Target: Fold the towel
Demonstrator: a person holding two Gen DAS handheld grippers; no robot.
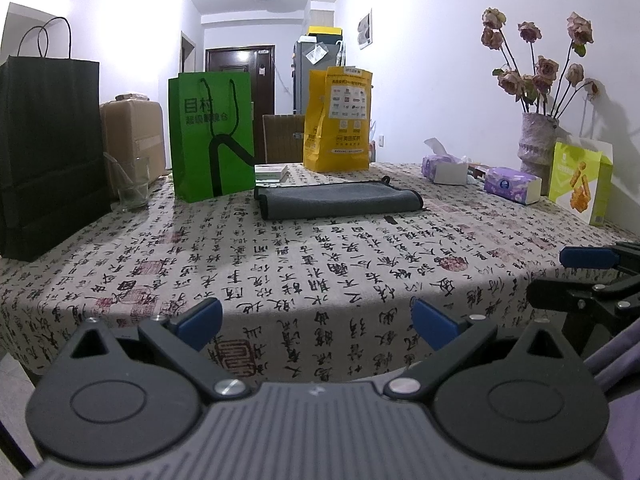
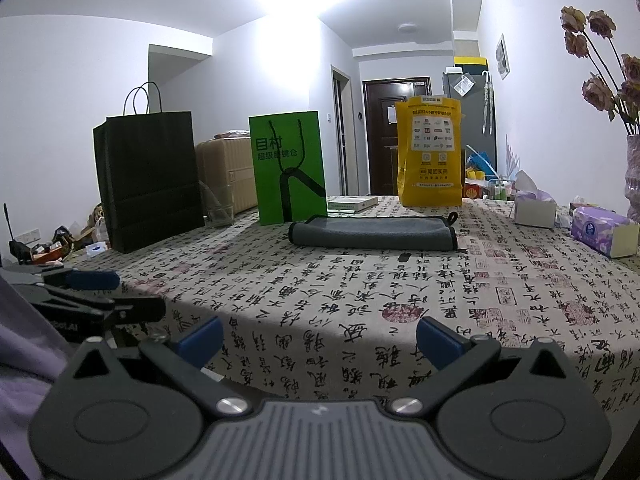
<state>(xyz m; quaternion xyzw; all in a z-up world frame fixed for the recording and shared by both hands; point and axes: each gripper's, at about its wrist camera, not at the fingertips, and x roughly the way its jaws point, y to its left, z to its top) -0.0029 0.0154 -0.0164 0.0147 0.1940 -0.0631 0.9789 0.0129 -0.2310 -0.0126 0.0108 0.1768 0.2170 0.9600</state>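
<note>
The grey towel (image 1: 338, 201) lies folded flat on the desk (image 1: 304, 280), toward its far side, well apart from both tools; a small loop sticks out at its far right corner. The left hand-held gripper (image 1: 316, 322) hovers over the near edge of the desk with its blue pads (image 1: 199, 321) spread wide and nothing between them. The right hand-held gripper (image 2: 319, 338) is likewise wide open and holds nothing. Each camera catches the other tool at its edge: the left view shows the right one at its right border, the right view shows the left one at its left border. Behind the towel stand a green bag (image 1: 212, 136) and a yellow bag (image 1: 338, 120), with a black bag (image 1: 50, 156) and a glass (image 1: 132, 184) off to the left. The left view takes in the whole vase (image 1: 538, 142) of dried roses, a snack box (image 1: 580, 182) and two tissue packs (image 1: 512, 184) on the right; the right view cuts the vase at its border and misses the snack box. Only the right view shows clutter on the floor (image 2: 60, 246) left of the desk.
</note>
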